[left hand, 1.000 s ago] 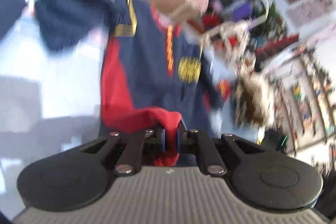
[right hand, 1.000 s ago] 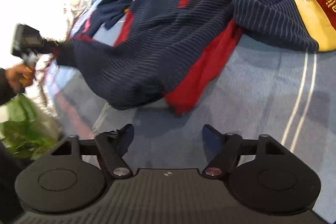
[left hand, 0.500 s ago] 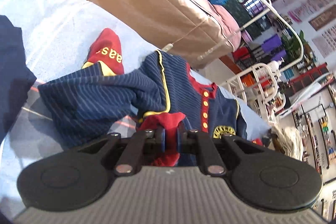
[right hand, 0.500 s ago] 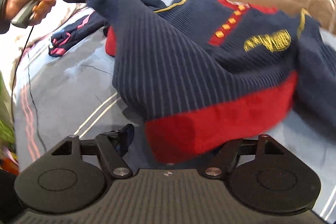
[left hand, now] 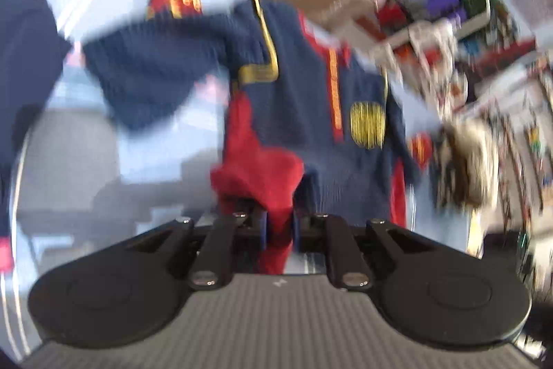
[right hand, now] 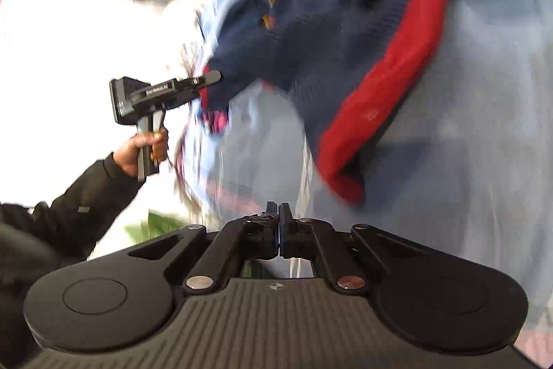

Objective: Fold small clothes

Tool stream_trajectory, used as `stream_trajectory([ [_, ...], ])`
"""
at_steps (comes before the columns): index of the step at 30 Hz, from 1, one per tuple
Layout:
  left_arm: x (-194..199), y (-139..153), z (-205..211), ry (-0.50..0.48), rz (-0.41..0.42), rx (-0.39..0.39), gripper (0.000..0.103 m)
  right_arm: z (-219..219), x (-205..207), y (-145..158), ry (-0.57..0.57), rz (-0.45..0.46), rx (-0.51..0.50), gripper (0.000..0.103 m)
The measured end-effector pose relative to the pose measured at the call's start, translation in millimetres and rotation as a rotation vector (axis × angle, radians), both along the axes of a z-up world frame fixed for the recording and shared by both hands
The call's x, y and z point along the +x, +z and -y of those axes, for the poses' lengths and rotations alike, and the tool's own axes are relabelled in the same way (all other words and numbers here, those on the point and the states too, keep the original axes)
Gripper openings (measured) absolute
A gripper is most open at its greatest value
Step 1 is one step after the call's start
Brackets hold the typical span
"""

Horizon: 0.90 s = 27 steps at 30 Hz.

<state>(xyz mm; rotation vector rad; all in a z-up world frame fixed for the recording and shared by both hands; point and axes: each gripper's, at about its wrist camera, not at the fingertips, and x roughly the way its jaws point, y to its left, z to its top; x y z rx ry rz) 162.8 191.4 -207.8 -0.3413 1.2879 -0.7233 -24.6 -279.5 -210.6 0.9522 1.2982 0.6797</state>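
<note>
Presently: navy-and-red knit cardigan (right hand: 349, 33), unfolded, lifted off the blue striped blanket (right hand: 466, 134), towards twelve o'clock in both views; no fold made, all folding remains. Left hand-held gripper (left hand: 279, 225): narrow, pinching the cardigan's red hem, jaws easing apart. Right hand-held gripper (right hand: 278, 230): closed on nothing. Sleeves cut off and motion-blurred; lettering and badge unreadable.

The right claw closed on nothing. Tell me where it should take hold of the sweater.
Grip the red hem at its loose lower corner, coming from below, straight ahead of the right claw. The sweater hangs from the left claw, so that corner droops nearest.
</note>
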Motion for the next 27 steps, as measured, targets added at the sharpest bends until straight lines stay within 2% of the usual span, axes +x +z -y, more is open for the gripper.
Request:
stream_trajectory([
  [1, -11, -4, -1, -0.018, -0.026, 0.006, 0.013, 4, -5, 6, 0.028, 0.008, -0.058, 0.004],
  [3, -31, -15, -6, -0.022, -0.054, 0.032, 0.014, 9, -12, 11, 0.056, 0.046, -0.206, 0.032],
  [4, -38, -22, -8, -0.013, -0.06, 0.043, 0.015, 12, -14, 11, 0.04, 0.081, -0.274, 0.077],
  [5, -43, -30, -12, 0.009, -0.077, 0.04, 0.015, 14, -15, 10, 0.01, 0.115, -0.316, 0.103],
  [7, -47, -41, -16, 0.066, -0.09, 0.035, 0.015, 7, -13, 5, -0.049, 0.189, -0.354, 0.103],
  [8, -46, -44, -15, 0.082, -0.083, 0.045, 0.015, 1, -11, 0, -0.057, 0.214, -0.341, 0.103],
  [13, -37, -45, -14, 0.122, -0.069, 0.03, 0.015, -47, -2, -37, -0.031, 0.231, -0.321, 0.103],
  [14, -36, -44, -13, 0.118, -0.062, 0.037, 0.015, -60, -2, -43, -0.037, 0.231, -0.308, 0.099],
  [15, -35, -42, -12, 0.113, -0.055, 0.046, 0.015, -67, 2, -47, -0.06, 0.233, -0.292, 0.086],
  [16, -34, -41, -12, 0.111, -0.052, 0.048, 0.015, -71, 5, -50, -0.091, 0.217, -0.273, 0.038],
  [17, -34, -41, -12, 0.112, -0.054, 0.048, 0.015, -74, 7, -56, -0.11, 0.175, -0.26, 0.016],
  [21, -36, -37, -17, 0.123, -0.066, 0.048, 0.014, -69, -1, -53, -0.173, 0.098, -0.264, 0.013],
  [23, -39, -31, -20, 0.128, -0.084, 0.014, 0.014, -53, -12, -40, -0.208, 0.052, -0.211, 0.012],
  [25, -45, -20, -24, 0.121, -0.121, -0.042, 0.014, -34, -24, -17, -0.222, 0.012, -0.123, 0.012],
  [27, -56, -7, -26, 0.072, -0.14, -0.086, 0.014, -15, -38, 18, -0.172, 0.019, -0.086, 0.01],
])
